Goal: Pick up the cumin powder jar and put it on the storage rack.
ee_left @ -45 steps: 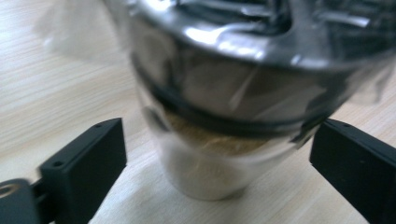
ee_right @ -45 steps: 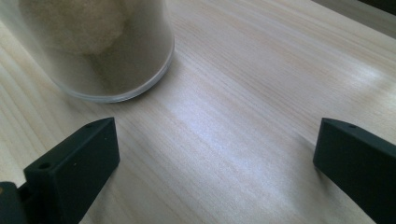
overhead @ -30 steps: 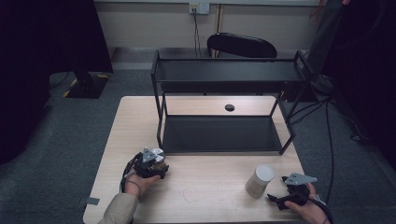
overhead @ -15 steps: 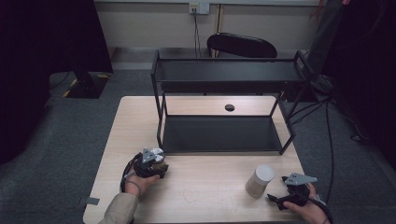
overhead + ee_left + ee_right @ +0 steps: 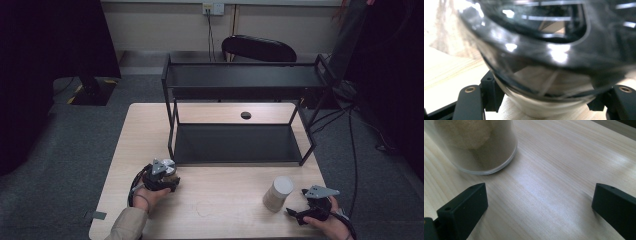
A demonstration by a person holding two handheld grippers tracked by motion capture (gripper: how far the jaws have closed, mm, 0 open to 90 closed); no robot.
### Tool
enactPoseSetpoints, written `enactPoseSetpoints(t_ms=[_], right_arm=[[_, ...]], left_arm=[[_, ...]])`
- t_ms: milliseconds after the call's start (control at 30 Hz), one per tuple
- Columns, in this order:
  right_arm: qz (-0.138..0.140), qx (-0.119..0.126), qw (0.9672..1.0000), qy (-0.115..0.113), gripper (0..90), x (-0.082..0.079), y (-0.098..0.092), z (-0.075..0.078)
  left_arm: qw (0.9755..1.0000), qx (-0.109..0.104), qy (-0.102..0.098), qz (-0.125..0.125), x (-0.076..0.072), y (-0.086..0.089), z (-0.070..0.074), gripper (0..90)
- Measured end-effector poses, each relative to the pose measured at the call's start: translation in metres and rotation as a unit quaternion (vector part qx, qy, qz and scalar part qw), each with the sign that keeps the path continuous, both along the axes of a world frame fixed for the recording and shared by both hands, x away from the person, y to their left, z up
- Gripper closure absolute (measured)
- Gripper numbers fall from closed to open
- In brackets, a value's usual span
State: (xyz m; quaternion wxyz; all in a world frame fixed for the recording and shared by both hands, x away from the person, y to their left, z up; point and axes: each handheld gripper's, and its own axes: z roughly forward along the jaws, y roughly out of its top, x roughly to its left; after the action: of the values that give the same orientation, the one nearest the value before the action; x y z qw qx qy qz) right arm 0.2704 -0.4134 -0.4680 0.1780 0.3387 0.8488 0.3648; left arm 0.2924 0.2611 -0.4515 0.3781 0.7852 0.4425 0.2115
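Note:
A cup with a glossy black domed lid and a pale body sits close between the jaws of my left gripper, whose inner pads press its sides. From above, that gripper rests on the table's front left with a bit of the cup showing under it. A tan, clear-walled cylinder cup stands at front right. My right gripper lies just right of it, open. In the right gripper view the cylinder's base is at upper left, outside the spread jaws of the gripper.
A black two-tier metal shelf rack stands across the middle of the wooden table. A small dark round hole lies on the table behind it. A chair stands beyond the far edge.

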Motion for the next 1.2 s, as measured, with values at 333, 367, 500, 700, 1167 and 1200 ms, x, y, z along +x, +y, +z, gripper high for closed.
enactPoseSetpoints(t_ms=[333,367,500,700,1167,1200], right_arm=[[0.000,0.000,1.0000,0.000,0.0,0.000,0.000,0.000],[0.000,0.000,1.0000,0.000,0.0,0.000,0.000,0.000],[0.000,0.000,1.0000,0.000,0.0,0.000,0.000,0.000],[0.000,0.000,1.0000,0.000,0.0,0.000,0.000,0.000],[0.000,0.000,1.0000,0.000,0.0,0.000,0.000,0.000],[0.000,0.000,1.0000,0.000,0.0,0.000,0.000,0.000]], left_arm=[[0.9999,0.005,0.003,-0.008,-0.002,-0.001,0.006,30.8],[0.9999,0.004,0.003,-0.009,-0.002,-0.002,0.006,30.8],[0.9999,0.005,0.003,-0.015,-0.002,-0.004,0.010,30.8],[0.9996,0.007,0.004,-0.028,-0.001,-0.008,0.020,30.8],[0.9979,-0.002,0.009,-0.065,0.002,-0.016,0.048,30.8],[0.9978,-0.005,0.008,-0.066,0.003,-0.017,0.051,30.8]])
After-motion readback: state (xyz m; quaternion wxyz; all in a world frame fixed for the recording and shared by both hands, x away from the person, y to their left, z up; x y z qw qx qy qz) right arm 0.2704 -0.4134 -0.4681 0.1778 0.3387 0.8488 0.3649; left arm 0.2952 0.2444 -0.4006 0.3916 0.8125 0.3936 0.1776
